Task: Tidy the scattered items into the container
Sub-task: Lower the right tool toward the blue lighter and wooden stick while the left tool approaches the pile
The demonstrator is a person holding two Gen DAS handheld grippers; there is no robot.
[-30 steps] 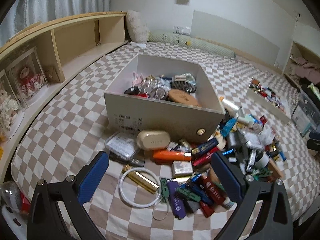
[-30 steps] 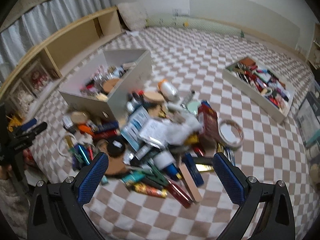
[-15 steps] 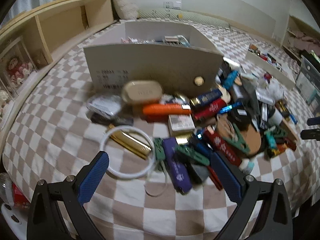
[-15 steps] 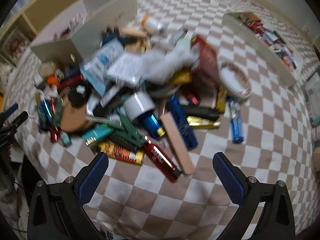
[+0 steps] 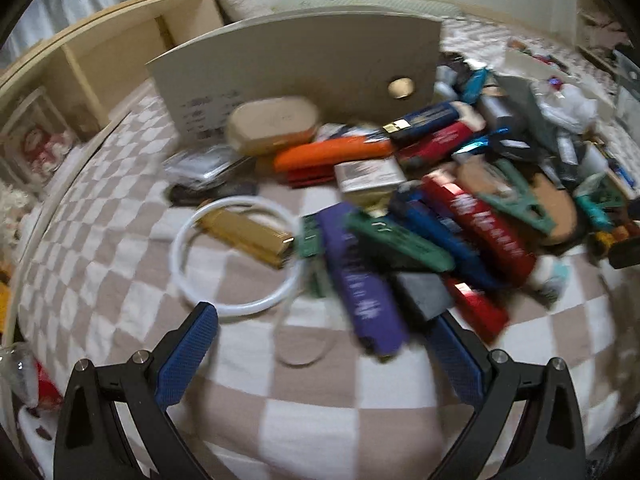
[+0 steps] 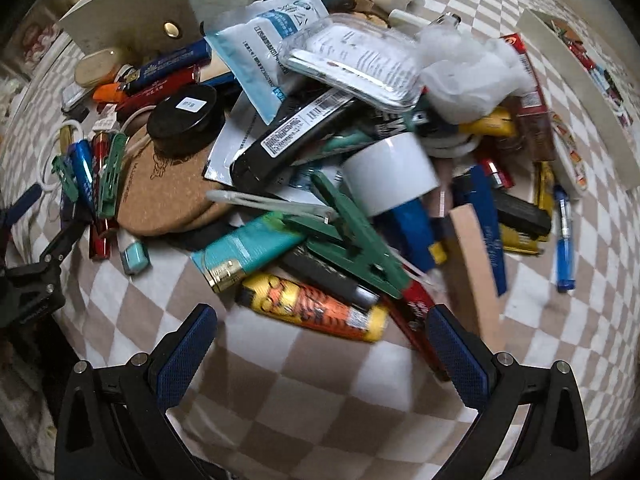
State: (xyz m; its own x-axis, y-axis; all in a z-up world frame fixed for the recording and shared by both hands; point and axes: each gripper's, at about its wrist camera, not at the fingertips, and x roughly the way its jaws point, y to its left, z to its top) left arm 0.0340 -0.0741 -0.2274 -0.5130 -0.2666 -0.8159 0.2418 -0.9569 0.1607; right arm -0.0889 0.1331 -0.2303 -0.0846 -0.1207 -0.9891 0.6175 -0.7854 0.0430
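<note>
Both the left gripper [image 5: 322,332] and the right gripper [image 6: 320,322] hang wide apart and empty over the brown-and-white checked cover [image 6: 280,384], where the scattered pile of lighters, clips and packets [image 6: 344,168] lies just beside the pale beige open box [image 5: 296,60].
</note>
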